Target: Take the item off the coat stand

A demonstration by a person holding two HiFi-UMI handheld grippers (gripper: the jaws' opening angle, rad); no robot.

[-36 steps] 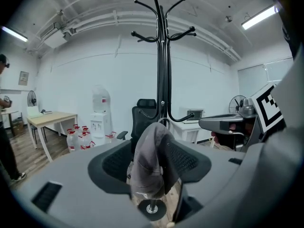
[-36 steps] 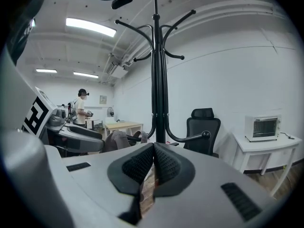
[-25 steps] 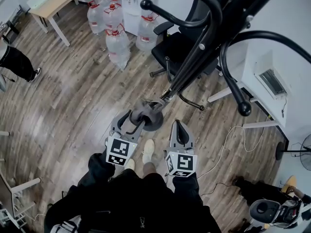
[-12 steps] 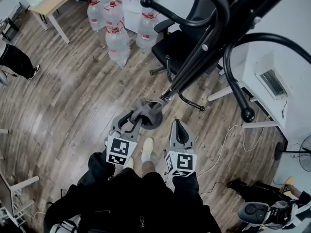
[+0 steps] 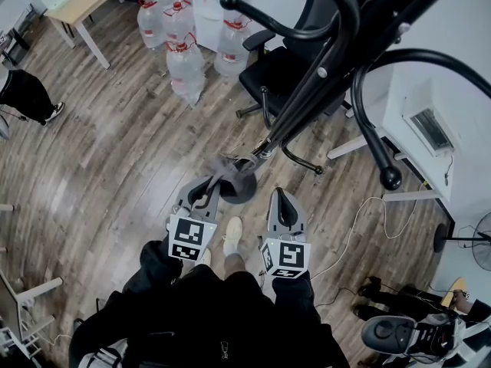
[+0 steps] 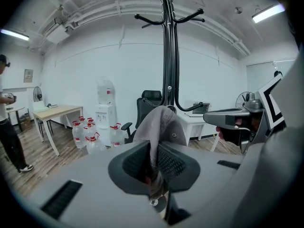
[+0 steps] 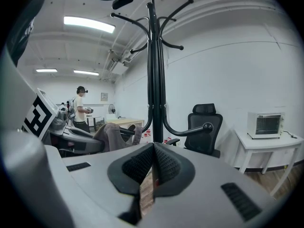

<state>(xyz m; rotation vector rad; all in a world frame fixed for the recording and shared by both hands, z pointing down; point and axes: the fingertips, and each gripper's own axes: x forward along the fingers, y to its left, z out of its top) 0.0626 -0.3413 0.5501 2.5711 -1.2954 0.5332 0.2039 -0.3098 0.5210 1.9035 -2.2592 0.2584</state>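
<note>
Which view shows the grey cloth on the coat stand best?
Left gripper view: the grey cloth is close, central, pinched in the left gripper's jaws, just closed. Head view shows the cloth small from above; right gripper view, small at left.

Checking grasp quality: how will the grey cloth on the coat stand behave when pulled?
Probably floppy: the grey cloth bunches in the jaws of the left gripper, which have just been closing on it. Likely light: it drapes from a coat stand hook and might snag.

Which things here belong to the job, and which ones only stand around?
Job: grey cloth; coat stand; left gripper, its jaws just closing on the cloth.
Only around: water bottles; office chair; wooden table; white oven.
</note>
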